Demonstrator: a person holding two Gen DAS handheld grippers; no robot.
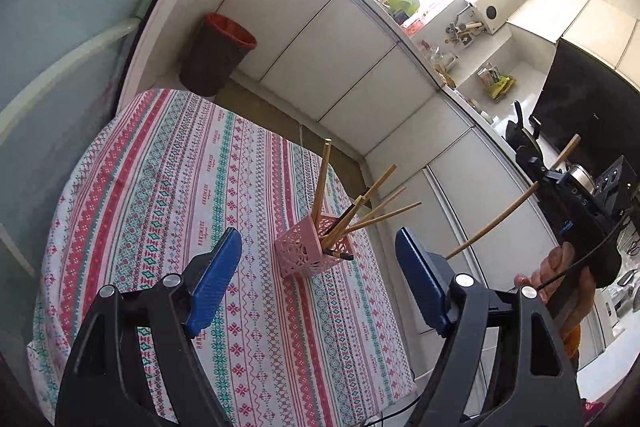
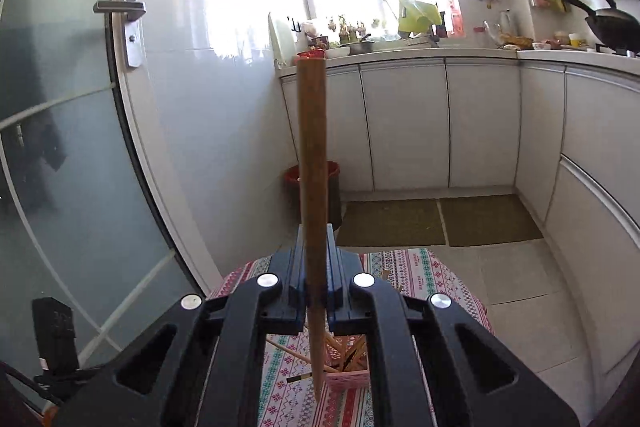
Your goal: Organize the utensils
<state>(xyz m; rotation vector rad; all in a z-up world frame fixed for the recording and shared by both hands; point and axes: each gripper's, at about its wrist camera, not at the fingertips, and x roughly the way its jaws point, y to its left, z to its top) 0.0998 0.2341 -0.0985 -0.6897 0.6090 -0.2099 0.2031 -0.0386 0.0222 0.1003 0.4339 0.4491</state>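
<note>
Above the table (image 1: 248, 327), we hold one chopstick (image 2: 313, 163) clenched in the right gripper (image 2: 314, 291), its jaws pressed flat on the shaft below mid-length, the narrow tip pointing down toward the holder (image 1: 310, 251). Our left gripper (image 1: 318, 291) hangs released, jaws wide, nothing between them. Several chopsticks (image 1: 360, 211) already stand splayed in the pink holder near the table's edge; one dark-tipped stick pokes through its lattice wall. We judge the chopstick light, stiff and smooth, so it may pivot or slip in a single-point grip. We judge a hold near the middle best. The lattice holder looks light and may tip if struck.
</note>
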